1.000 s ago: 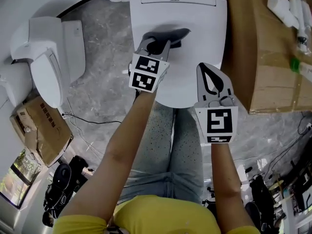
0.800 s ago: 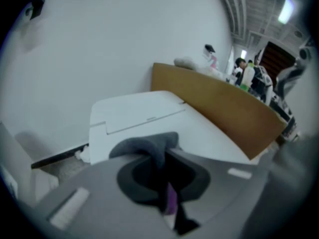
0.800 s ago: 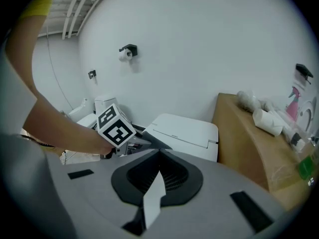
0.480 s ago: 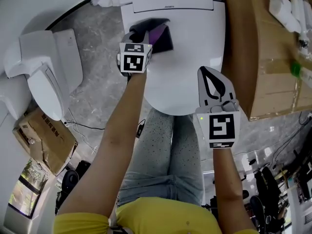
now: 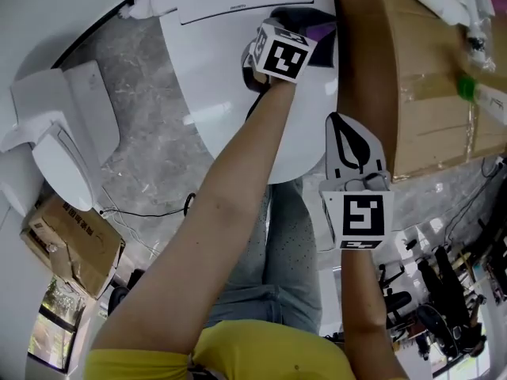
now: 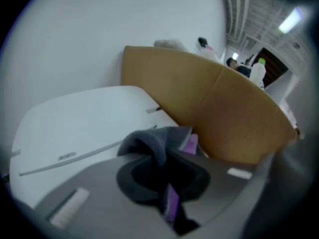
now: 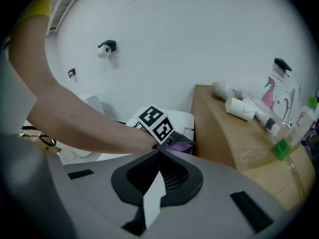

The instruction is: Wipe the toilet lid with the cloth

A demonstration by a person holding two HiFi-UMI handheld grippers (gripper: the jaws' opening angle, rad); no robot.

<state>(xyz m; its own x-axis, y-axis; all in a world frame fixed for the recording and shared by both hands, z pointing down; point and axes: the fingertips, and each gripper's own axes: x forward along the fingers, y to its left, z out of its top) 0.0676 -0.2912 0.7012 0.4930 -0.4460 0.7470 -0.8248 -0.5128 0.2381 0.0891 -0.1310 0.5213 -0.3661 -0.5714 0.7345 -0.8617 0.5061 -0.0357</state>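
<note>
Mostly white toilet lid point(image 5: 214, 77) down the middle of the head view, closed and glossy, with a tall cardboard box point(image 5: 396, 77) just beside its right edge. Stretched slantwise across that lid, a bare left forearm point(image 5: 230, 180), reaching toward the far right corner by the hinge. Clamped there in the left gripper point(image 6: 167, 183): the cloth point(image 6: 149, 143), pinched between closed jaws, bunching out past the tips and down on the lid just beside the box. Dark grey on the outside, purple on the folded-in face, crumpled into a hump. Nearer the body, by the lid's near right rim, the right gripper point(image 7: 159, 151), jaws pressed together on nothing, tilted downward, well apart from the cloth.
</note>
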